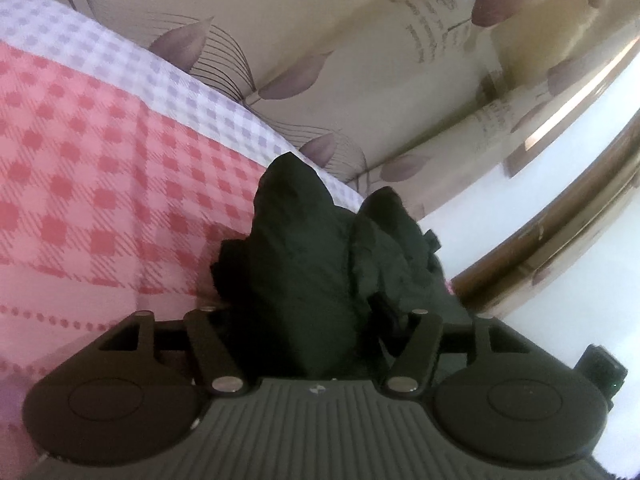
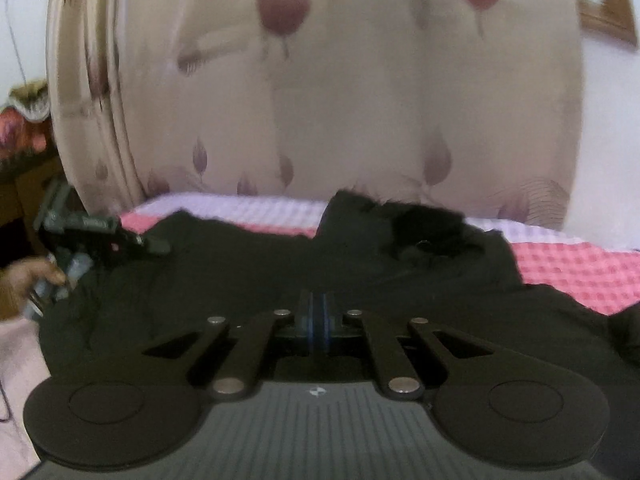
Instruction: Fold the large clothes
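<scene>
A large black garment [image 2: 248,276] with a fur-trimmed hood [image 2: 428,232] lies spread on a bed with a pink checked sheet [image 2: 568,272]. My right gripper [image 2: 318,312] is shut, its blue-edged fingers pressed together just above the garment's middle, with no cloth seen between them. My left gripper [image 1: 316,312] is shut on a bunched part of the black garment [image 1: 320,264], which hides its fingertips. The left gripper also shows in the right wrist view [image 2: 100,236] at the garment's left edge, held by a hand.
The pink checked sheet [image 1: 100,168] has a white and lilac checked strip [image 1: 132,68] along its far edge. A beige curtain with purple leaves [image 2: 340,100] hangs behind the bed. A wooden frame [image 1: 560,220] stands at the right of the left wrist view.
</scene>
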### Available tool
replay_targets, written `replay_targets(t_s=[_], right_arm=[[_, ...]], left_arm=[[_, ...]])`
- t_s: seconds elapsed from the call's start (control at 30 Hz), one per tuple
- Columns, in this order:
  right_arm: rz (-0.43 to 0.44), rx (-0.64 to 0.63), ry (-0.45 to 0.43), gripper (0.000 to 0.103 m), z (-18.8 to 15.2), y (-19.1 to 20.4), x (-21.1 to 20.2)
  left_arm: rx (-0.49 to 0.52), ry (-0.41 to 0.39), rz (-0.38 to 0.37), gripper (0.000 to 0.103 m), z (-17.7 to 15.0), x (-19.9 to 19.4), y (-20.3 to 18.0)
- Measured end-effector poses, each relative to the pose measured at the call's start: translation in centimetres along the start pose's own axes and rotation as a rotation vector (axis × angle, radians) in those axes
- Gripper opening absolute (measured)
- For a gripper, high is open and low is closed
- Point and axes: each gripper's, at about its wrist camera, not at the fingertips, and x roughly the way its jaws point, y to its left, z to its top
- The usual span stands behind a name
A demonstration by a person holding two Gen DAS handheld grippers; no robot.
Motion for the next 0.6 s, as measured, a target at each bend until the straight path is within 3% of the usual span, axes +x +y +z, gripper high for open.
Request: replay_targets(t_s=[0.17,0.23,0.43,0.6], right_arm=[[-0.069,-0.067,0.040,0.005,-1.2,1.0,2.4],[-0.081,-0.080,0.048,0.004,-1.7,1.2,3.3],[-0.042,0.036,0.070,0.004,-3.0,0.0,5.1],[0.046,0.199,0.066,0.004,-3.4,-2.5,5.1]], left_arm=[[0.032,0.076,0.006,0.065,-0.4,0.8,-1.1],[0.017,0.101,0.007,0.058,-0.2,1.1,-1.3],[-0.014,0.096,-0.006,0.035,0.2,0.6,-3.7],[0.007,0.093,0.000,0.033,1.0,-0.7,-9.2]])
